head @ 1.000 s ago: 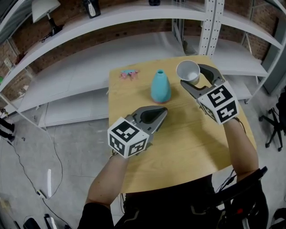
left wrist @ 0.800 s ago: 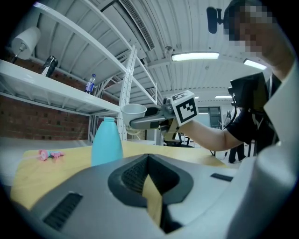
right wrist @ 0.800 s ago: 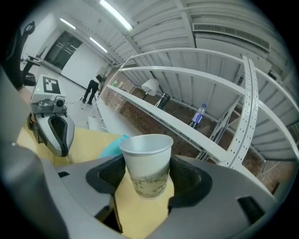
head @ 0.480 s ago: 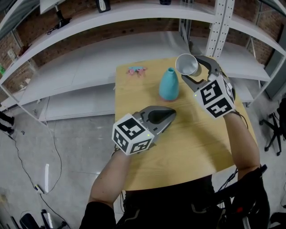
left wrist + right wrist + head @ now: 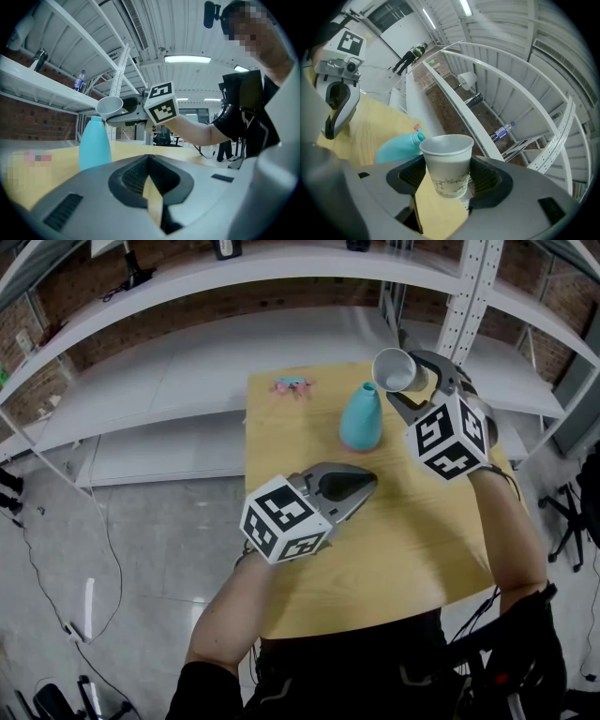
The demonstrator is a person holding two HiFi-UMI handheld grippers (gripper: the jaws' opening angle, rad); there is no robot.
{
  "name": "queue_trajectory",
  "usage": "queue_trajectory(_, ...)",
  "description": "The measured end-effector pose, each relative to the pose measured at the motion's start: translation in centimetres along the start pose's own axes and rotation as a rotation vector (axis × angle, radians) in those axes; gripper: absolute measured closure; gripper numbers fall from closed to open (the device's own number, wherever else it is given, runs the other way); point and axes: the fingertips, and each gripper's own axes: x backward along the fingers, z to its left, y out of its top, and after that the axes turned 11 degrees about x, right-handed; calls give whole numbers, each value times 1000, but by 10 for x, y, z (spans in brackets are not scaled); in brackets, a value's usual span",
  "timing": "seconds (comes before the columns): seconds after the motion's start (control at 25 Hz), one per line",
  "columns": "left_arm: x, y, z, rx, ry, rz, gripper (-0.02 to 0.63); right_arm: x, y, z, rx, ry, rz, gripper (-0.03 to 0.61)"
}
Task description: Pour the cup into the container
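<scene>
Grasping the tilted cup (image 5: 446, 161), my right gripper (image 5: 408, 382) hangs near the container (image 5: 361, 418) (cup's contents unseen). Jaws of my left gripper (image 5: 364, 486) are clenched, empty.

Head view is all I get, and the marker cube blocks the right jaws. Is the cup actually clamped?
Observer: Yes. The right gripper view shows the right gripper with its jaws pressed on both sides of the cup, below the rim.
Operator: Cup height versus the container?
Observer: The left gripper view is side-on. There the cup sits higher than the top of the teal bottle, close by its neck. I can't tell whether they touch.
Operator: Anything pouring?
Observer: No stream shows between cup and bottle in that side view.
</scene>
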Motion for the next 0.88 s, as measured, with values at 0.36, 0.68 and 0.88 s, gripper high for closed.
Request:
queue_trajectory(0.36,0,-1,0,1,1,-1,612,-4,4,-2,134,-49,52,278)
queue_trajectory(0.68,-1,-1,0,2,1,0,612,-7,6,-1,166,-44,59,278)
queue_trajectory(0.88,0,0,0,1,-1,-1,612,-8,9,-2,196,-55,68,278)
